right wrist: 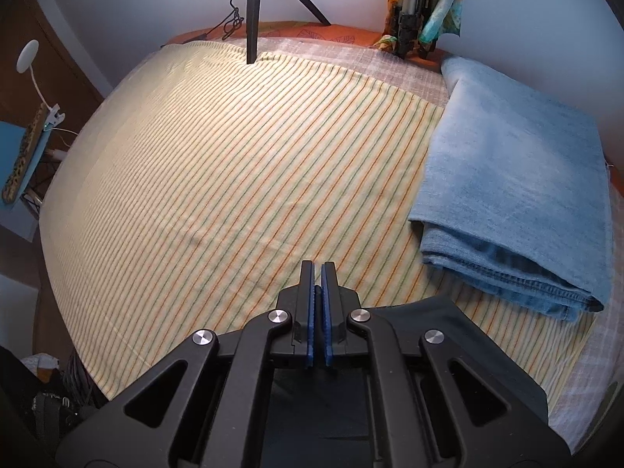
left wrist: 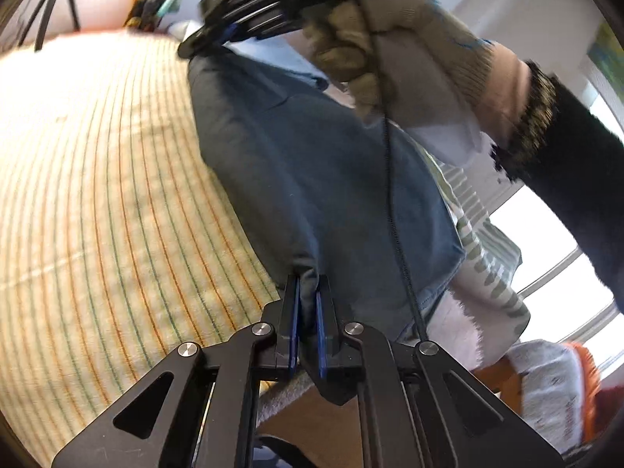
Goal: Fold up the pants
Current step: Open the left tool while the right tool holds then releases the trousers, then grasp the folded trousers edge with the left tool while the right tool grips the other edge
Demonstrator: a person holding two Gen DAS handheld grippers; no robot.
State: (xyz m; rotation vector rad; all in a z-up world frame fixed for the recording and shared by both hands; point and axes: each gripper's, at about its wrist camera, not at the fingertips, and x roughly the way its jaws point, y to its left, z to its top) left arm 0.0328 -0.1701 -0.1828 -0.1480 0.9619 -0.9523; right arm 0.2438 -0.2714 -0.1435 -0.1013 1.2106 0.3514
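Note:
Dark navy pants [left wrist: 312, 163] hang stretched in the air between my two grippers, above a bed with a yellow striped sheet [left wrist: 97, 195]. My left gripper [left wrist: 308, 279] is shut on their near edge, with a bunch of the fabric pinched between the blue pads. At the far corner a gloved hand [left wrist: 390, 39] holds my right gripper [left wrist: 195, 45]. In the right wrist view, the right gripper [right wrist: 320, 263] is shut on a thin fold of the dark pants [right wrist: 429, 312], which drape below and to the right of its fingers.
Folded light blue jeans [right wrist: 514, 179] lie on the right side of the striped sheet [right wrist: 234, 156]. A black tripod [right wrist: 253, 7] stands at the bed's far edge. A pile of other clothes [left wrist: 487, 257] sits beyond the pants, near a bright window.

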